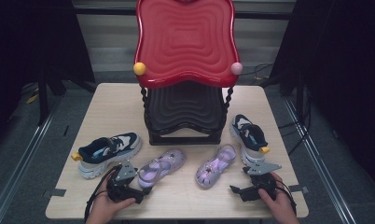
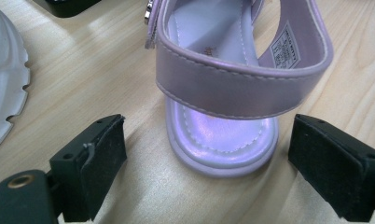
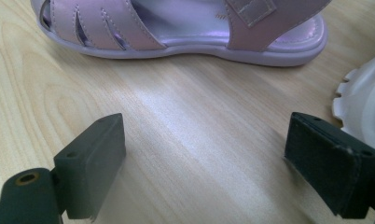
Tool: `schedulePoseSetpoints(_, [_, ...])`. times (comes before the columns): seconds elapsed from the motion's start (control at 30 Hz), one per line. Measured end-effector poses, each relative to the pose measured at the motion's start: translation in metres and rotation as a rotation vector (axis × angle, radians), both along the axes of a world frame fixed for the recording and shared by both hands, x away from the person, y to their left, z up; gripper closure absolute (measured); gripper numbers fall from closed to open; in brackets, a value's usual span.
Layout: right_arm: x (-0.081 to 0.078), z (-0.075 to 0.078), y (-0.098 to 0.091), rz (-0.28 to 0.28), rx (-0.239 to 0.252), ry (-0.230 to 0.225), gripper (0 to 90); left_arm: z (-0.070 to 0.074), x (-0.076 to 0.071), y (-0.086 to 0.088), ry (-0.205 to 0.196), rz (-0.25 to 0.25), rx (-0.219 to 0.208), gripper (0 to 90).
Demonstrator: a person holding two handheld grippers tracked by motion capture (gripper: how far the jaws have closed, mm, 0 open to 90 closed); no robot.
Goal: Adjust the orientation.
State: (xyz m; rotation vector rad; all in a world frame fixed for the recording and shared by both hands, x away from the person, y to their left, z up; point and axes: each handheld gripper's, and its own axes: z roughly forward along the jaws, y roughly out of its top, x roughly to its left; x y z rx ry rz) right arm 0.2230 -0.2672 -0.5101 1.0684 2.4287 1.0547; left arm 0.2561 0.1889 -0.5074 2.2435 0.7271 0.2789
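left sandal (image 2: 223, 84) toe cut off, rack (image 1: 185, 70) top cropped

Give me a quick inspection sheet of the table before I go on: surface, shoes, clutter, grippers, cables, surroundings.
Surface: light wood table, no spills seen.
Job's things: left sandal and right sandal lie near the front; left sneaker and right sneaker lie outside them.
Clutter: two-tier rack, red shelf over black, at the back.
Grippers: left gripper open, jaws either side of the left sandal's heel, not touching; right gripper open, short of the right sandal.
Cables: one trails from each gripper; more on the floor at right.
Surroundings: dark, grey floor.
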Motion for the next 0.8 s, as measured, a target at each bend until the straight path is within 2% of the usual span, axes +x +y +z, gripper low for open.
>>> schedulePoseSetpoints(0.37, [0.0000, 0.0000, 0.0000, 0.000, 0.000, 0.000, 11.6, -0.0001, -0.0002, -0.0001, 0.000, 0.005, -0.004, 10.8])
schedulePoseSetpoints(0.7, [-0.0016, 0.0001, -0.0005, 0.005, -0.001, 0.000, 11.7, 0.0002, -0.0003, 0.0002, -0.006, 0.018, -0.014, 15.2])
schedulePoseSetpoints(0.8, [-0.0012, 0.0001, -0.0004, 0.005, 0.001, 0.001, 11.6, 0.0006, -0.0010, 0.0011, -0.007, 0.039, -0.008, 15.5])
